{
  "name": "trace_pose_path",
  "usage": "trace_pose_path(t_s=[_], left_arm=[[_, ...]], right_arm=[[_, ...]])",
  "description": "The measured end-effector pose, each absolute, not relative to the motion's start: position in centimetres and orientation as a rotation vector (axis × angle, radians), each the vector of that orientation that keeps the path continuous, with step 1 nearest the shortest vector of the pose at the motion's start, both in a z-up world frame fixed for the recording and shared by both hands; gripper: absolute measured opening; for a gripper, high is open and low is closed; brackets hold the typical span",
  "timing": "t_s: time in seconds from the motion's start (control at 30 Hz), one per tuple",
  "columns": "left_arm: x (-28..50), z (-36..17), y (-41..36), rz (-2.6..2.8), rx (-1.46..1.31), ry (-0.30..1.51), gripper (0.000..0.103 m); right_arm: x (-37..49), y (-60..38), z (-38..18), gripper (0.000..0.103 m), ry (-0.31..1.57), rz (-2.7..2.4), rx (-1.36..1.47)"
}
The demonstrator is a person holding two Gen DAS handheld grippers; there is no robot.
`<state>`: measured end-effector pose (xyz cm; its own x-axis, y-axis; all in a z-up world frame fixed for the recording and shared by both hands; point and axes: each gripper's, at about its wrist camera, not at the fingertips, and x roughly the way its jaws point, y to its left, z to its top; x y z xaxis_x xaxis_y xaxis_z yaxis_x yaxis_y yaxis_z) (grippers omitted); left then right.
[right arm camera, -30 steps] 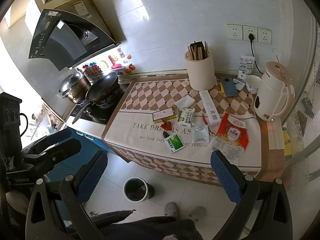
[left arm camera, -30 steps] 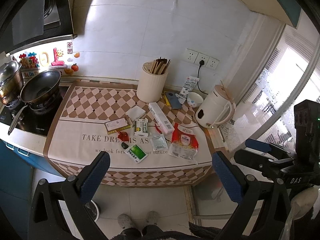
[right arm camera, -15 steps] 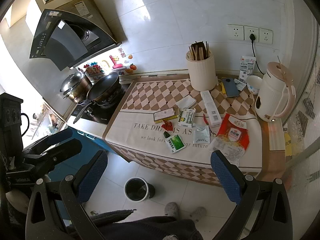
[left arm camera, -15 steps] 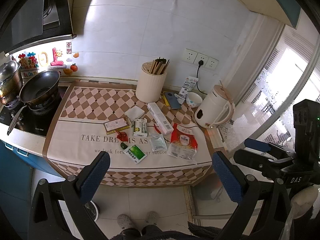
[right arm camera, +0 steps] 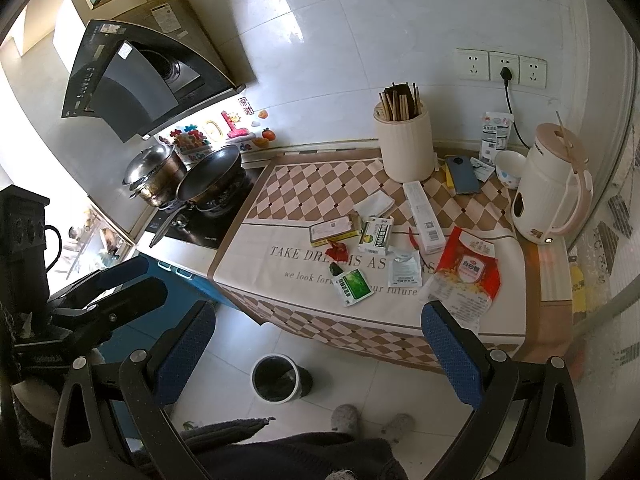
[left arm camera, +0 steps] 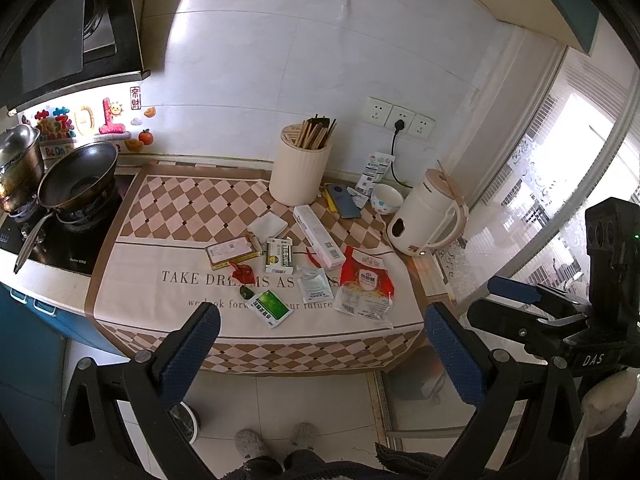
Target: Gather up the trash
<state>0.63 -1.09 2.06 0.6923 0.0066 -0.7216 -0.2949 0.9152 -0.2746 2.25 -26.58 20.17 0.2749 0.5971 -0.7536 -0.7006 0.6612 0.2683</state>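
Trash lies on the checked counter cloth (left arm camera: 180, 208): a red and clear bag (left arm camera: 365, 285) (right arm camera: 466, 276), a green packet (left arm camera: 270, 307) (right arm camera: 353, 287), a white sachet (left arm camera: 316, 286), a red wrapper (left arm camera: 241, 270), a green and white box (left arm camera: 279, 256), a flat yellow-edged box (left arm camera: 231, 251) and a long white box (left arm camera: 318, 236). A small bin (right arm camera: 276, 377) stands on the floor below the counter. My left gripper (left arm camera: 320, 354) and right gripper (right arm camera: 316, 350) are both open, empty, and held back from the counter's front edge.
A chopstick holder (left arm camera: 300, 168), phone (left arm camera: 343, 205), bowl (left arm camera: 386, 199) and plugged-in kettle (left arm camera: 430, 216) stand at the back right. A wok (left arm camera: 78, 180) and pot (right arm camera: 152, 172) sit on the stove at left. My feet (right arm camera: 370, 424) are below.
Both grippers have drifted very slightly; the counter appears marginally shifted in view. Nothing on the counter has moved and both grippers stay open.
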Motion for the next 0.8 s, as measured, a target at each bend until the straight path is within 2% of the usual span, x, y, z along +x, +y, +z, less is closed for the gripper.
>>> trace_pose_path(t_s=[0.8], left_arm=[[1.8,2.2,-2.2,0.155,-0.388,0.794,0.103]], right_arm=[[2.4,-26.7,20.1,0.103,0.955,0.877,-0.123]])
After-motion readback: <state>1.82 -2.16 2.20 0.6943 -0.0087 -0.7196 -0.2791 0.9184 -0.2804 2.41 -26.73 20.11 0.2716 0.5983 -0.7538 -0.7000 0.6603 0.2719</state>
